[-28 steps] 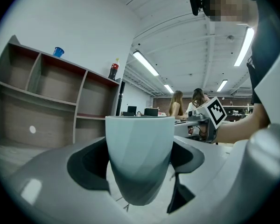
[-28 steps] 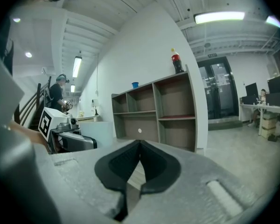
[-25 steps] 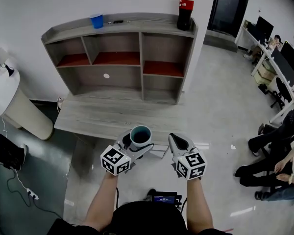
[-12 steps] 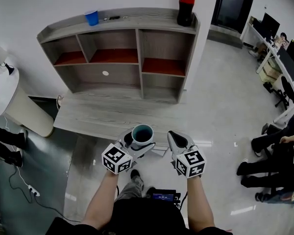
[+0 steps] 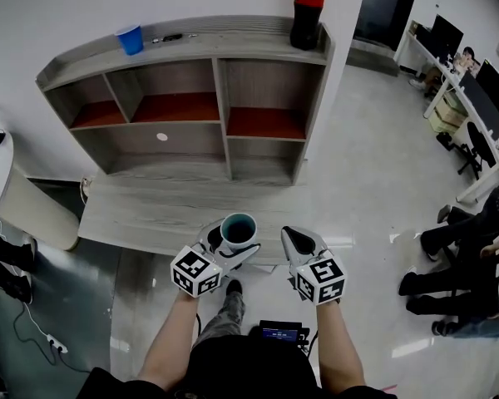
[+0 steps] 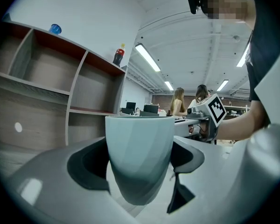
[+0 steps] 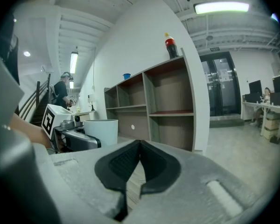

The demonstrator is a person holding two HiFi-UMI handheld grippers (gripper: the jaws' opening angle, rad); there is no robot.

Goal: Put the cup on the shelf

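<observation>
Just short of the worktop's (image 5: 166,210) near edge, the cup (image 5: 239,226) is held in the left tongs (image 5: 235,244), whose jaws are pressed against its wall from two sides. The shelf (image 5: 223,115) is well apart from it, across the worktop's whole depth. The right tongs (image 5: 294,241) are carried just beside, with the jaws brought together on nothing. The cup is kept upright: its long axis is vertical, its mouth is turned up toward the head camera, and its narrower base is pointed down between the jaws. No contents can be made out inside. Trouble is most likely to be caused by that taper: the wall is smooth and narrows downward, so if the grip is slackened or jolted during the carry, the cup could be let slip or be tipped. A second risk is judged to lie at the shelf itself, where the rim could be knocked against a board or divider if the cup is brought in too high or off line. The top board is occupied by a blue cup (image 5: 130,38) and a bottle (image 5: 306,11), which could be toppled if that level is chosen.
</observation>
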